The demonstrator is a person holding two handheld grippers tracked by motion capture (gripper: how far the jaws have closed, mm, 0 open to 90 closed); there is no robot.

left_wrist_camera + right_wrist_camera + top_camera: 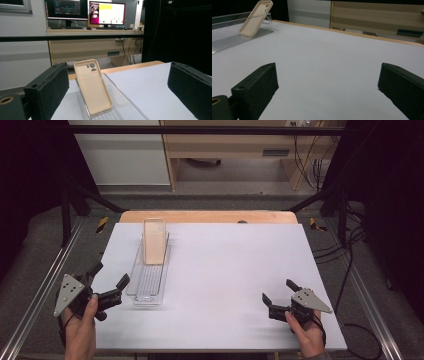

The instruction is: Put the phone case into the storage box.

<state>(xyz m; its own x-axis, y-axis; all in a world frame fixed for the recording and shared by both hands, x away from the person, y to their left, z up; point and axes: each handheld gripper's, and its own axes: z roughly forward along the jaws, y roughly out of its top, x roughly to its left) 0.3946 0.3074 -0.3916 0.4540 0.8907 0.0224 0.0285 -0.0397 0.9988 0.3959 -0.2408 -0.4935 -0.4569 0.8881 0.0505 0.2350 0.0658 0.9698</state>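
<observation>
Counter (225, 285): white, carrying clear tray (142, 292).
Phone case (93, 86): leaning, light, flexible; grip side edges.
Left gripper (109, 281), right gripper (280, 291): jaws spreading wide, empty.

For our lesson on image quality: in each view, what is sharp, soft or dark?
High view: evenly lit table, dark corners. Left gripper view: phone case sharp, near fingers soft. Right gripper view: clear tray slightly soft at the edge.

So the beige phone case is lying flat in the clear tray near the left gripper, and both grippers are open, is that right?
Not quite. The phone case isn't lying flat: it stands tilted, leaning against the far end of the clear tray, as the left gripper view shows. The rest holds: the left gripper is near it, and it and the right gripper are open.
</observation>
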